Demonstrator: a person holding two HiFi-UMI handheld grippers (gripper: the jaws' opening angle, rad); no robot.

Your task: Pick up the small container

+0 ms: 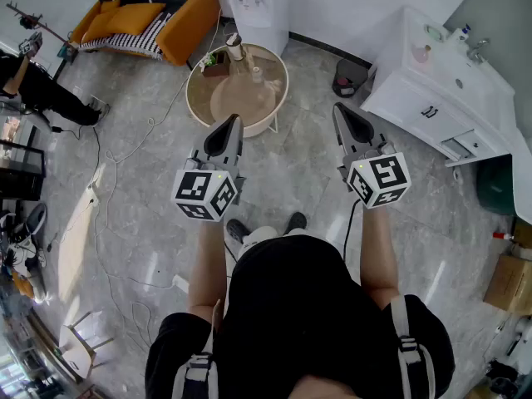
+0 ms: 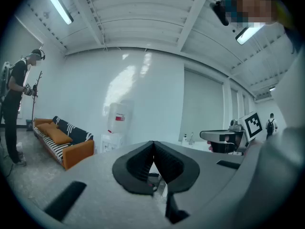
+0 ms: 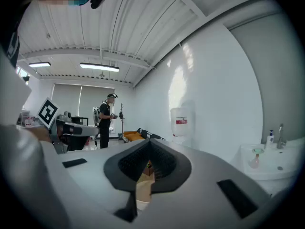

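Two grippers: held side by side
Left gripper [image 1: 229, 126]: jaws pressed together, empty
Right gripper [image 1: 341, 109]: jaws together, empty
Round table [image 1: 237, 103]: ahead, small container [image 1: 234, 46] on it

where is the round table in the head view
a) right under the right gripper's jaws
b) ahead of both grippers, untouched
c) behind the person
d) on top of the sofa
b: the round table stands on the floor beyond the left gripper and right gripper, neither touching it.
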